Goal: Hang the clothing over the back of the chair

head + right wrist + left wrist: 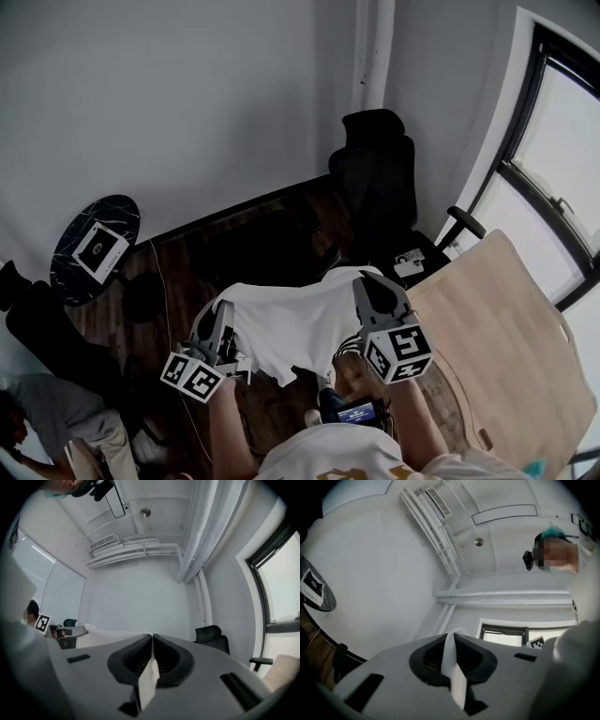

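White limp-fabric T-shirt (291,328) hangs spread in mid-air right in front of the person, pinched at both top corners, with a creased body and a sagging lower edge. At its left corner the left gripper (221,317), grey moulded plastic, has its jaws clamped together on a thin flat fold of the cloth between ribbed black pads. At the other corner the right gripper (371,287) is the same: jaws closed on a narrow cloth strip. Below lies a dark wood-plank floor (267,239). A light wooden table (511,337) with rounded corners sits at right. A round black marbled side table (66,272) is at left. The black high-backed office chair (375,173) with headrest stands by the pale smooth wall (187,94), well apart from the shirt.
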Motion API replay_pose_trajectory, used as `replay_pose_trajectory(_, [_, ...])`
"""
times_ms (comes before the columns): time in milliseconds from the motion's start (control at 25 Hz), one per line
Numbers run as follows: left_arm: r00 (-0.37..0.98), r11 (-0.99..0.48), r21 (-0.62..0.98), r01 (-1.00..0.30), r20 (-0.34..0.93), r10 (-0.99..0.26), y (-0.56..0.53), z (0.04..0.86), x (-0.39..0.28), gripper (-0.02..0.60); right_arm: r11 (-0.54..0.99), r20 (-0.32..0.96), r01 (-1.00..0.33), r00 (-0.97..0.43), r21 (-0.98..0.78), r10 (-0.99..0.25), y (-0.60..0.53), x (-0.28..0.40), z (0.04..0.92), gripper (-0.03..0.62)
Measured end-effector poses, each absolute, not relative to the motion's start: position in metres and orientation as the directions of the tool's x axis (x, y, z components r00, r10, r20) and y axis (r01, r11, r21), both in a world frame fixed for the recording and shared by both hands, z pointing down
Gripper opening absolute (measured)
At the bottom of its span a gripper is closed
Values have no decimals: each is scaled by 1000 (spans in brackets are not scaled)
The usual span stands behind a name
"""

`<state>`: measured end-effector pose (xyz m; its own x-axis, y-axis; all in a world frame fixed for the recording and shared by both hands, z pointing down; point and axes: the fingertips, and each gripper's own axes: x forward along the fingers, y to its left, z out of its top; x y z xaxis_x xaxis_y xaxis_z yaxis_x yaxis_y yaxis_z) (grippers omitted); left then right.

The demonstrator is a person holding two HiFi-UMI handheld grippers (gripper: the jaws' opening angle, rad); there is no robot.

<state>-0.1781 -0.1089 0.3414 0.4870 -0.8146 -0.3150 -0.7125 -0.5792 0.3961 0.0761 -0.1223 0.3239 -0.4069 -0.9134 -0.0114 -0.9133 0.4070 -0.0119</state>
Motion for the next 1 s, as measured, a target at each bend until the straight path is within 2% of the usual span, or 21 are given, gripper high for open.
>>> replay_pose_trajectory(440, [469, -569, 334, -751, -335, -817, -138, 293, -195, 32, 434, -108, -900, -435, 38, -894, -155, 60, 267, 17])
replay_pose_trajectory(1000, [387, -451, 243, -859, -267, -882, -235, 254, -239, 32, 556, -80, -819, -570, 143, -818, -263, 15, 214, 17])
